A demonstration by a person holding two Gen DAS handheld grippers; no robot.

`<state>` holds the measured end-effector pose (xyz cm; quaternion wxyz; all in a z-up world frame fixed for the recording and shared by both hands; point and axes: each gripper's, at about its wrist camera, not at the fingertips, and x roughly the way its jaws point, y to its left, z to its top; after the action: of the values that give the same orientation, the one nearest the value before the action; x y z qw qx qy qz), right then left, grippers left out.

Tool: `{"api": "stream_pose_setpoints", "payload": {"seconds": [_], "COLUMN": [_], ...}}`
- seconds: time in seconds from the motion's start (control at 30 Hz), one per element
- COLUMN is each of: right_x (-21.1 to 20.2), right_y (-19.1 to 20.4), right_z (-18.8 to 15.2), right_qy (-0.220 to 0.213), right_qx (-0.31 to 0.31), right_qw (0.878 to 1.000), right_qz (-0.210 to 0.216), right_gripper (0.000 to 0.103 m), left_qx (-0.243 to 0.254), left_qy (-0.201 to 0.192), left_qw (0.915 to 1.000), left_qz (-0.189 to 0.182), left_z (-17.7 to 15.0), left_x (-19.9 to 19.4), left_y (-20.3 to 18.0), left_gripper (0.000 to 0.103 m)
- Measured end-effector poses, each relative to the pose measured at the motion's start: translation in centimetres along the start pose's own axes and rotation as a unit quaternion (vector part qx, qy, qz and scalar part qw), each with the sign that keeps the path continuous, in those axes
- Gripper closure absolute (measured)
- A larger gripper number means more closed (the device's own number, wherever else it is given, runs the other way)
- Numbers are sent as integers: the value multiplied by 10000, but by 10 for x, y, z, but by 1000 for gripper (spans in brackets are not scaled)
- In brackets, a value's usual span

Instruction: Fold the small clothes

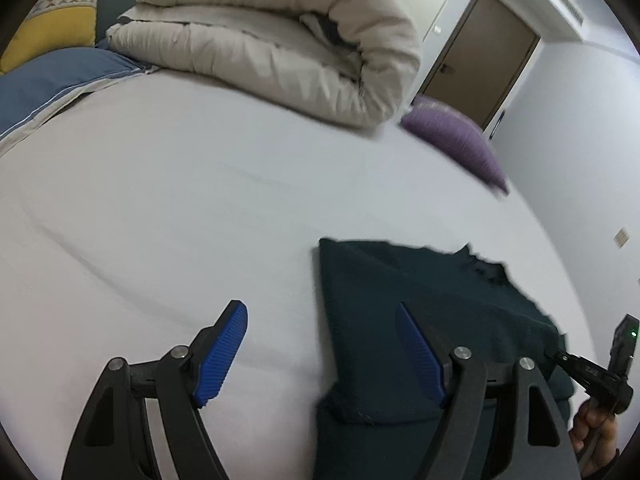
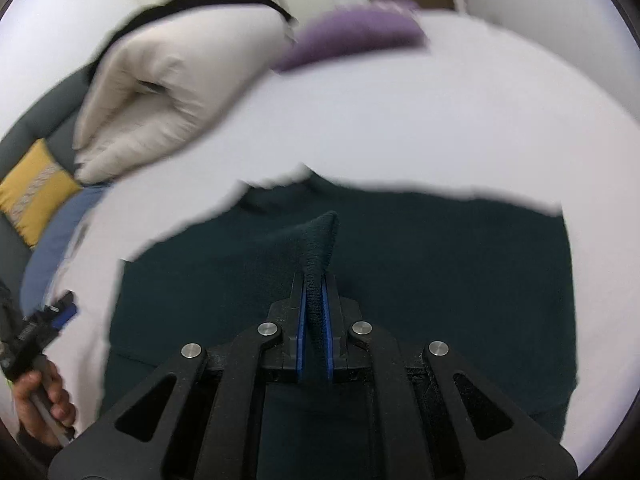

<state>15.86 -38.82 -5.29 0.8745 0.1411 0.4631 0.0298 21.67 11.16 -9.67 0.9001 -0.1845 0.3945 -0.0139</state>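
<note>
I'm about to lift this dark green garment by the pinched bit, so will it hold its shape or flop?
Probably flop: the dark green garment looks like soft knit, and the fold pinched in the right gripper already peaks limply. It seems light, and likely to drape and drag on the white sheet.

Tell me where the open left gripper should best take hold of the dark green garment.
Probably the dark green garment's near-left edge, where it lies flat on the white sheet. The left gripper, fingers open, already straddles that edge, so coming down from above fits. The right gripper pinches a raised fold.
</note>
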Motion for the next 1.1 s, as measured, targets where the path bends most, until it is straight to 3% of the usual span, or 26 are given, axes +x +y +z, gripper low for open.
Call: {"api": "stream_pose_setpoints", "payload": {"seconds": [0.17, 0.37, 0.47, 0.6, 0.77, 0.93, 1.0, 1.07, 1.1], "right_x": [0, -22, -28, -38, -39, 3, 6, -7, -13], "right_y": [-12, -25, -23, -22, -39, -66, -74, -68, -65], "right_z": [-8, -7, -6, -8, -17, -31, -34, -33, -33], "right_qy": [18, 106, 200, 261, 284, 553, 484, 390, 321], "right_qx": [354, 1013, 1277, 1428, 1743, 2058, 2308, 2274, 2157], "right_qw": [9987, 9904, 9851, 9812, 9748, 9725, 9641, 9646, 9682], "right_qz": [361, 935, 1135, 1274, 1367, 940, 1221, 1279, 1229], "right_gripper": [97, 97, 97, 97, 97, 97, 98, 89, 74], "left_qx": [190, 329, 503, 707, 1198, 1409, 1333, 1111, 1036], "left_qy": [275, 510, 546, 594, 552, 551, 546, 405, 334], "left_qw": [9993, 9979, 9969, 9951, 9904, 9874, 9891, 9929, 9940], "left_qz": [146, 230, 273, 341, 425, 471, 315, 145, 72], "left_z": [-1, 7, 10, 18, 21, 22, 26, 27, 26], "left_x": [29, 58, 66, 77, 84, 95, 88, 70, 59], "left_y": [-8, -15, -24, -31, -42, -44, -41, -33, -29], "left_gripper": [25, 42, 53, 76, 92, 93, 90, 87, 83]}}
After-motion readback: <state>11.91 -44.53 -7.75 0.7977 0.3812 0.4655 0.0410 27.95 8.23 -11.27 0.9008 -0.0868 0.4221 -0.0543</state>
